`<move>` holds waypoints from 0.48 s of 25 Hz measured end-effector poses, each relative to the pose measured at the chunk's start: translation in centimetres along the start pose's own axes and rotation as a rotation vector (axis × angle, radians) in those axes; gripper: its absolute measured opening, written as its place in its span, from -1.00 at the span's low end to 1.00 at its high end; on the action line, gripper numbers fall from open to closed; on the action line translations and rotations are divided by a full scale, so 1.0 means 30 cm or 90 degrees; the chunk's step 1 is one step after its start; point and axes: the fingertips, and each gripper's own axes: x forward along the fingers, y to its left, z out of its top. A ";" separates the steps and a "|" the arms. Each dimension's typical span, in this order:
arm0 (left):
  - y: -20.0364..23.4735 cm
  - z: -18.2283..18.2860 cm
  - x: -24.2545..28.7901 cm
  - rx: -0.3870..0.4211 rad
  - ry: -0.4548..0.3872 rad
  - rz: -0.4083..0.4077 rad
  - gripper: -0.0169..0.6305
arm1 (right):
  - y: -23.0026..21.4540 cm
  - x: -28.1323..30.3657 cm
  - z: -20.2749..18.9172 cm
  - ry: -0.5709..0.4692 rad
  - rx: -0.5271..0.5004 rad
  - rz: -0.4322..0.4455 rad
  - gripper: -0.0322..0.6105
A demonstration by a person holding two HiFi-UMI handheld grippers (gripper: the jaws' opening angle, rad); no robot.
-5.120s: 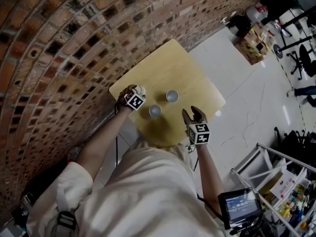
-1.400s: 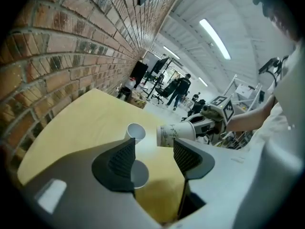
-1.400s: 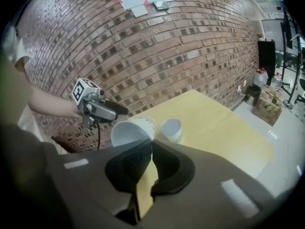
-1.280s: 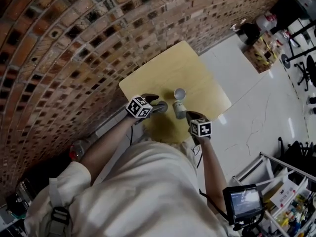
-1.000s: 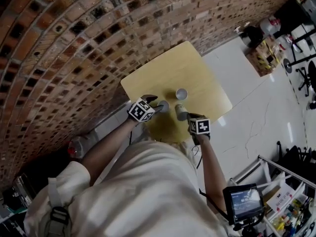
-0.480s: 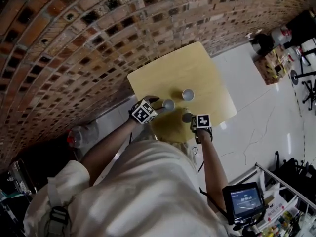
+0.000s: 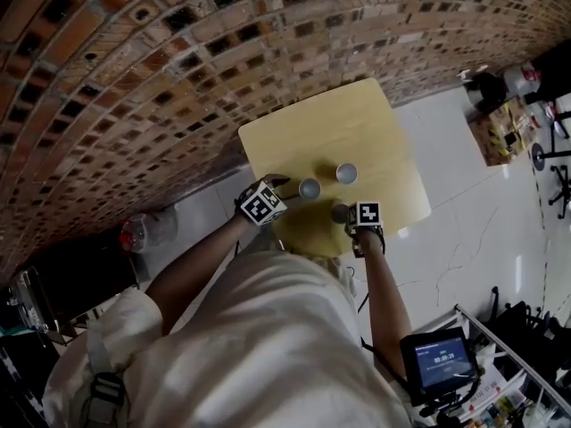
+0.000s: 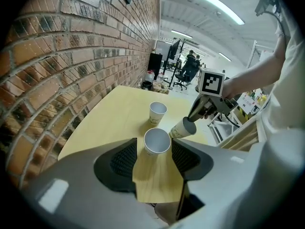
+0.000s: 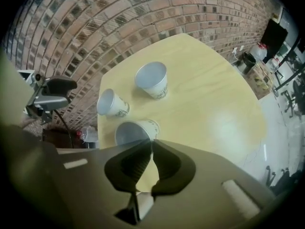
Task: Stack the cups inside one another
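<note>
Brick wall, pale table, three cups: a thin rim pinch that could slip.
Your right gripper, aimed steeply down, is clamped on the tilted cup by its rim, at 6 o'clock of the far cup. The rim may crumple, or the cup may topple the upright cup at 8 o'clock, flanked unpressed by your left gripper with slanted, parted jaws.

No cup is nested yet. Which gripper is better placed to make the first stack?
Right. The right gripper is shut on the rim of a tilted cup, beside the upright cup standing at the open jaws of the left gripper. It probably only has to carry it over and lower it in.
</note>
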 end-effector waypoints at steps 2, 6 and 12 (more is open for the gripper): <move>0.001 0.003 -0.003 0.000 -0.004 0.005 -0.18 | 0.004 0.003 0.008 -0.005 0.005 0.004 -0.81; -0.002 -0.010 0.001 -0.005 -0.004 0.009 -0.18 | 0.000 0.000 0.067 -0.070 -0.018 0.003 -0.61; 0.008 0.008 -0.014 -0.022 -0.023 0.031 -0.23 | -0.010 -0.092 0.116 -0.200 -0.002 0.005 -0.32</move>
